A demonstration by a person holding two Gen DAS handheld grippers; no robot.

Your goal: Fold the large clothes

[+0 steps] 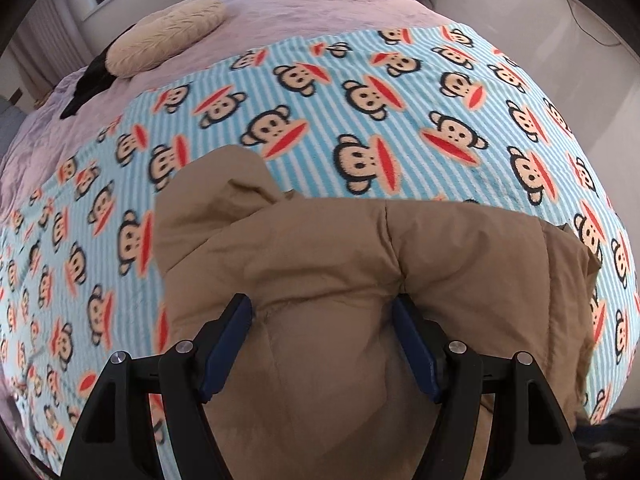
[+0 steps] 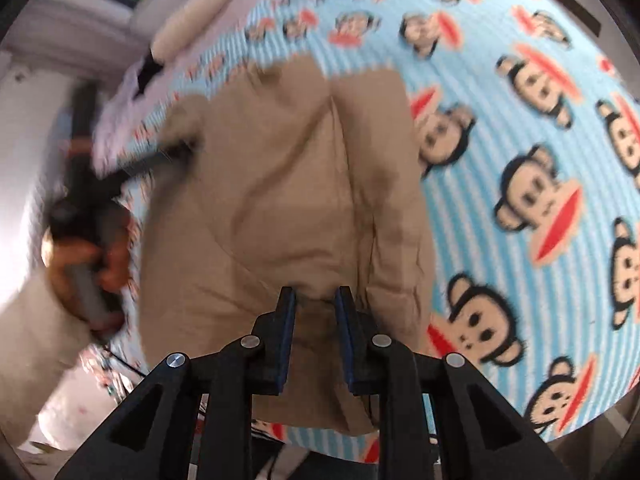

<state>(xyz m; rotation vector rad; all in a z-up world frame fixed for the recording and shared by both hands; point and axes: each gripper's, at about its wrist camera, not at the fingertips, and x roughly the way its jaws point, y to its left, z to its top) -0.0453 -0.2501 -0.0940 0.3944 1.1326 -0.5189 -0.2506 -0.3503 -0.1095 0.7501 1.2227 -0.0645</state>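
- Left wrist view: the bulky tan padded jacket [image 1: 340,280] lay on the near part of the bed, on top of a light-blue striped fleece blanket printed with monkey faces [image 1: 360,92]. The left tool [image 1: 322,312] stood wide apart over a thick fold of the jacket, with the padding bulging up between the blue pads [image 1: 228,344]. Whether the pads actually squeezed the fabric could not be told.
- Far left on the mauve bedspread [image 1: 300,4] rested a round cream cushion [image 1: 168,36], well clear of the jacket.
- Risk here: with so puffy a roll between widely set jaws, the fold could spring out as it is carried and undo the crease.
- Right wrist view: this picture was blurred. The right tool [image 2: 316,300] stood only narrowly apart at the jacket's [image 2: 288,184] near edge, and a small ridge of tan cloth seemed to sit between its pads; a firm pinch could not be confirmed.
- At the left a hand [image 2: 92,260] held the other tool's handle, its tip against the jacket's far-left side.
- Risk here: a thin pinch on slippery shell fabric could slide free, and the heavy jacket might drag the blanket [image 2: 540,160] out of place, or slip off the bed's near edge.
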